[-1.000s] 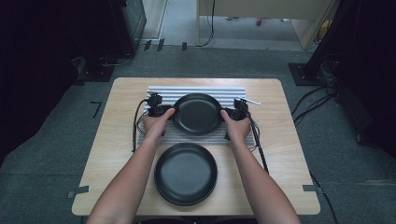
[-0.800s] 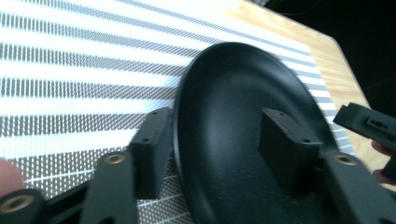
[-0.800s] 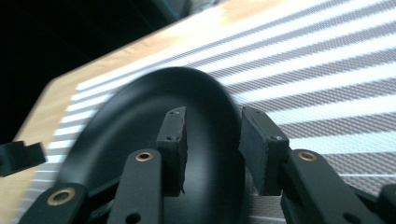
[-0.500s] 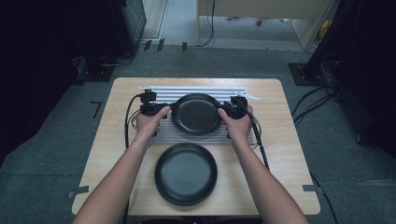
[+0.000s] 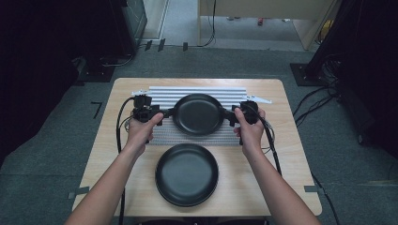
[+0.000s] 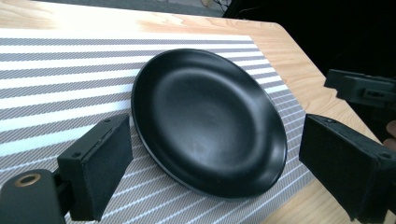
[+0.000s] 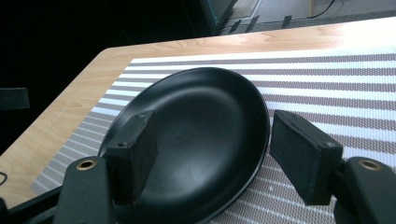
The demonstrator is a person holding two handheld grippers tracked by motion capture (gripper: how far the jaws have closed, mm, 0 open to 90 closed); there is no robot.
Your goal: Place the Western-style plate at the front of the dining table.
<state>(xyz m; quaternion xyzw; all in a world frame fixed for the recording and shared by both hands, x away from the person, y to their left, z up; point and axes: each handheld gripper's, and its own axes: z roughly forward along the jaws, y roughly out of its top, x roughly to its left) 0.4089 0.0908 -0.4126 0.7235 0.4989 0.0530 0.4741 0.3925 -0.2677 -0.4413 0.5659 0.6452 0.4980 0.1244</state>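
High view shows the wooden surface (image 5: 112, 140) carrying a striped mat (image 5: 197, 91), with the far black plate (image 5: 198, 114) lying on it and a second black plate (image 5: 187, 174) on bare wood nearer the person. Left tongs (image 5: 162, 114) and right tongs (image 5: 233, 115) flank the far plate's two sides. Both stand wide apart in their gripper views, clamping nothing; the right tongs straddle the plate's rim, one jaw over its inside.

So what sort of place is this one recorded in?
Probably a lab or recording studio, not a kitchen: a small wooden table stands on grey carpet, cables run across the floor, and dark equipment stands surround it.
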